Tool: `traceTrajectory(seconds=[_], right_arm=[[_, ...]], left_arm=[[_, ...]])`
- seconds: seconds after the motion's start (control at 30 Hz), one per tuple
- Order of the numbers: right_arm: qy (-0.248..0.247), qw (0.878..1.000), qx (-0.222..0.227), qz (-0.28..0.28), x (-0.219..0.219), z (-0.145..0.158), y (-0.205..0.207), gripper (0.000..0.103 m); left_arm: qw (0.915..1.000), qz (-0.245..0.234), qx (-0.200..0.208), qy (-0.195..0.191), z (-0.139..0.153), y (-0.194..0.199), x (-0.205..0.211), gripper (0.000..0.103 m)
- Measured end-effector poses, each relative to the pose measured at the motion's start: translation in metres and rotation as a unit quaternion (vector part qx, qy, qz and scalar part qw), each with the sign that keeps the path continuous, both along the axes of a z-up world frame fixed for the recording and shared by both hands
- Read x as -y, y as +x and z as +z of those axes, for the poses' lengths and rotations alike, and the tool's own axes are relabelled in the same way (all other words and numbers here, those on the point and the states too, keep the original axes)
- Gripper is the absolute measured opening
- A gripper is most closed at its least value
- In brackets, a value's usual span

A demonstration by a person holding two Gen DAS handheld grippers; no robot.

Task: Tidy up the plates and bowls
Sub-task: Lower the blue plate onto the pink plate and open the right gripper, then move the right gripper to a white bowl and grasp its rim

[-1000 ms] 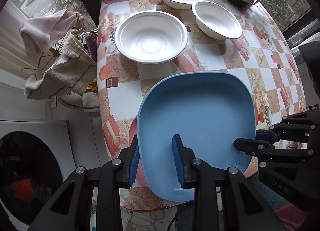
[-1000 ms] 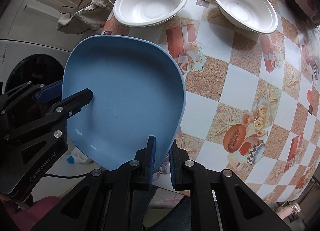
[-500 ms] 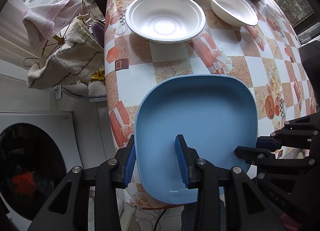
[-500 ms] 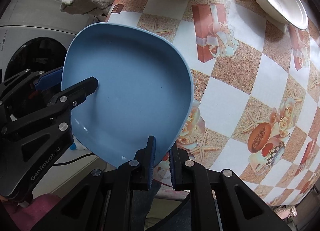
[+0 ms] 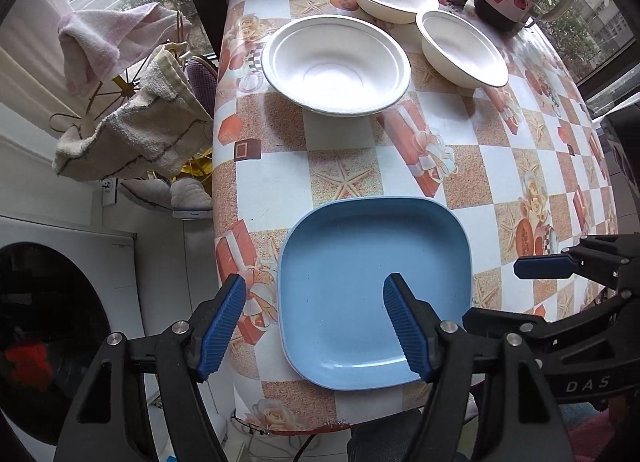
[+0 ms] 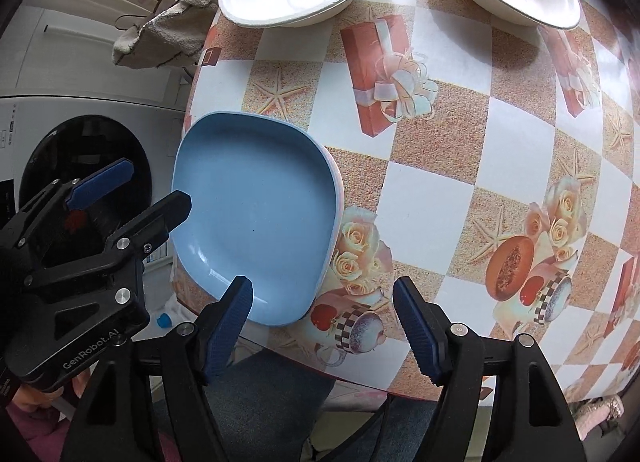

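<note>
Now the blue plate point(image 5: 374, 290) lies flat at the table's point(image 5: 492, 181) near edge; left gripper point(image 5: 314, 326) and right gripper point(image 6: 322, 324) have just been opening, jaws wide, plate released; white bowls point(image 5: 336, 63) wait beyond, likely next.

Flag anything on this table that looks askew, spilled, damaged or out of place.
Only the blue plate: it lies at the near edge of the table, and the right wrist view shows its left rim jutting past that edge. The three white bowls sit upright; no spills show.

Both grippers point(image 5: 314, 320) point(image 6: 322, 324) freshly opened, empty.
</note>
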State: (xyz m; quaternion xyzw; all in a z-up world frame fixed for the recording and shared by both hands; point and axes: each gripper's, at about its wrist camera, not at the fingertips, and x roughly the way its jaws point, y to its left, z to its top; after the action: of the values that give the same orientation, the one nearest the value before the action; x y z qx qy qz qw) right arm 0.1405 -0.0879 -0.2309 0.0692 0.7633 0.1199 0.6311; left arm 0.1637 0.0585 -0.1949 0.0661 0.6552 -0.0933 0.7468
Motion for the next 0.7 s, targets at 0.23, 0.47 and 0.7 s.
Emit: traceTrajectory(seconds=[0.23,0.47,0.7], right_arm=[[-0.013,0.991,0.006,-0.129,0.066,0.008,-0.015,0.103],[-0.040,0.978,-0.027,-0.201,0.106,-0.001,-0.036,0.103],[-0.054,0.978,-0.018,-0.199,0.113,0.009,-0.042,0.103]], left_arm=[[0.9997,0.013,-0.002,-0.020,0.007,0.000,-0.006,0.078],[0.9995,-0.020,-0.008,-0.023,0.008,-0.001,0.012,0.078],[0.9974,-0.064,-0.010,-0.031,0.011,0.004,0.041,0.078]])
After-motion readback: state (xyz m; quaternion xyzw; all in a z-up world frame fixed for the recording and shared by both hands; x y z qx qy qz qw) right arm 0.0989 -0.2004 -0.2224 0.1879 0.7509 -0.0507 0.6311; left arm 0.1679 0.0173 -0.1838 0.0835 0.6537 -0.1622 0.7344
